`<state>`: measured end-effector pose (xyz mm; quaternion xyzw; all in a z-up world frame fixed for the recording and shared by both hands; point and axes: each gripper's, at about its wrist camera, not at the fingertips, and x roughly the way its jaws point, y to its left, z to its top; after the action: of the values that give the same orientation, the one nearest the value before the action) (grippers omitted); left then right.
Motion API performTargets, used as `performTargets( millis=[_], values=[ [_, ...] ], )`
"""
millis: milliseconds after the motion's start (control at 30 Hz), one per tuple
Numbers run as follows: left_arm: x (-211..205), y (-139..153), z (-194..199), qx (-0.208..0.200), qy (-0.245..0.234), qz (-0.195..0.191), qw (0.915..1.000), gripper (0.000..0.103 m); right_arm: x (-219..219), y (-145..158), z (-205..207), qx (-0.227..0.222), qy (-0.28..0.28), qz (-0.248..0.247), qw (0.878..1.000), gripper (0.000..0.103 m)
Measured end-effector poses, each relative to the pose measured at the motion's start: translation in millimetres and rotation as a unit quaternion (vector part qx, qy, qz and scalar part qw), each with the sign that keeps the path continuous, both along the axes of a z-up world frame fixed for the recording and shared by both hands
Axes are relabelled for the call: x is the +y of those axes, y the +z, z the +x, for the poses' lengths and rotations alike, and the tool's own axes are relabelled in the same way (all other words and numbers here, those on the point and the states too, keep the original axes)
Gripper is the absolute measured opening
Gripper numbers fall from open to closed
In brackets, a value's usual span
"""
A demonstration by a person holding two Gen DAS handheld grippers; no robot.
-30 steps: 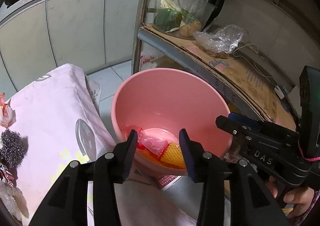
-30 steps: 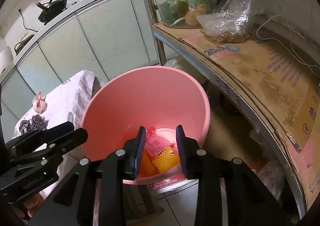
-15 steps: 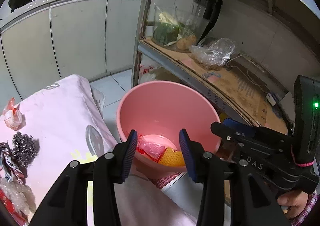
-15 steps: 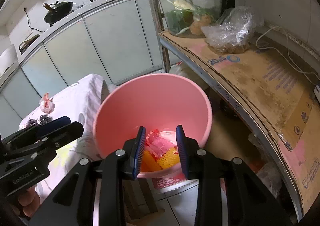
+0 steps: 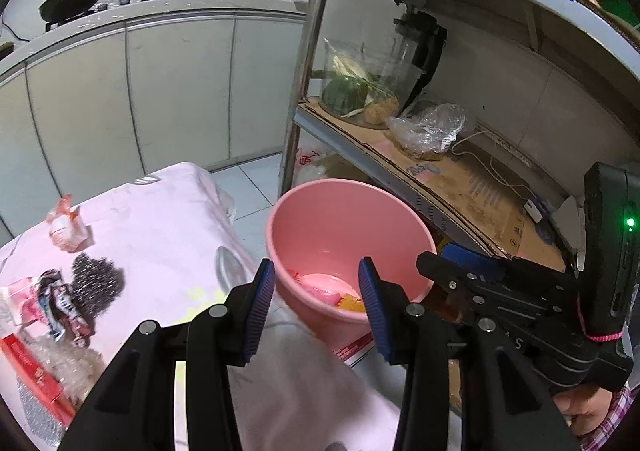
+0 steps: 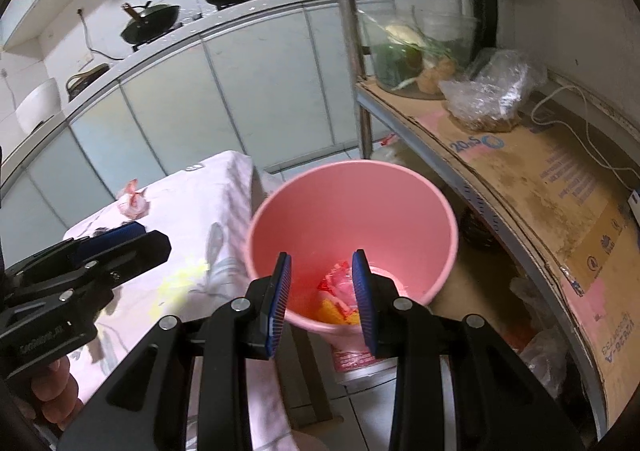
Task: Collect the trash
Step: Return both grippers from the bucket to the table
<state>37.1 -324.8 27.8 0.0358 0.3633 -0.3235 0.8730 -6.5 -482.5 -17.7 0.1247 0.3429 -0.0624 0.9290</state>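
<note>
A pink bucket [image 5: 348, 227] [image 6: 352, 207] stands beside the cloth-covered table [image 5: 160, 227], with pink, red and yellow wrappers [image 6: 338, 291] in its bottom. My left gripper [image 5: 316, 287] hangs open and empty above the table's edge, short of the bucket. My right gripper [image 6: 320, 271] is open with a narrower gap, empty, above the bucket's near rim. On the table lie a small pink-orange bag [image 5: 66, 229], a steel-wool scrubber [image 5: 96, 279], crumpled wrappers [image 5: 56, 305] and a red packet [image 5: 28, 367].
A metal shelf [image 5: 360, 147] lined with cardboard runs along the right, carrying a glass bowl of vegetables [image 5: 352, 95], a clear plastic bag [image 5: 428, 129] and a white cable. Pale cabinets [image 5: 160, 91] with pans on top stand behind. A person's hand [image 6: 52, 403] holds the left gripper.
Both grippers have drawn back and risen from the bucket, which now looks smaller. More of the table and its trash has come into the left wrist view. Neither jaw gap changed.
</note>
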Motion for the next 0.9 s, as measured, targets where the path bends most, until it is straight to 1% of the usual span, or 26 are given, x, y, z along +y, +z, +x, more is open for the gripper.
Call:
performTargets(
  millis=[267, 533, 700, 900],
  values=[
    [47.5, 4.6, -19.3, -0.020, 0.042, 0.018, 0.9988, 0.043, 32.6, 2.8, -4.2, -0.003, 0.038, 0.007, 0.999, 0.032],
    [116.0, -1.3, -26.1, -0.002, 0.106, 0.021, 0.9941, 0.043, 75.6, -7.0, 1.8, 0.008, 0.090, 0.016, 0.996, 0.032],
    [169.9, -4.3, -29.2, 0.006, 0.155, 0.014, 0.9878, 0.043, 106.0, -12.1, 7.3, 0.019, 0.134, 0.026, 0.990, 0.032],
    [234.0, -11.8, -32.5, 0.010, 0.209, 0.015, 0.9777, 0.043, 148.8, -16.6, 6.3, 0.028, 0.203, 0.029, 0.978, 0.032]
  ],
)
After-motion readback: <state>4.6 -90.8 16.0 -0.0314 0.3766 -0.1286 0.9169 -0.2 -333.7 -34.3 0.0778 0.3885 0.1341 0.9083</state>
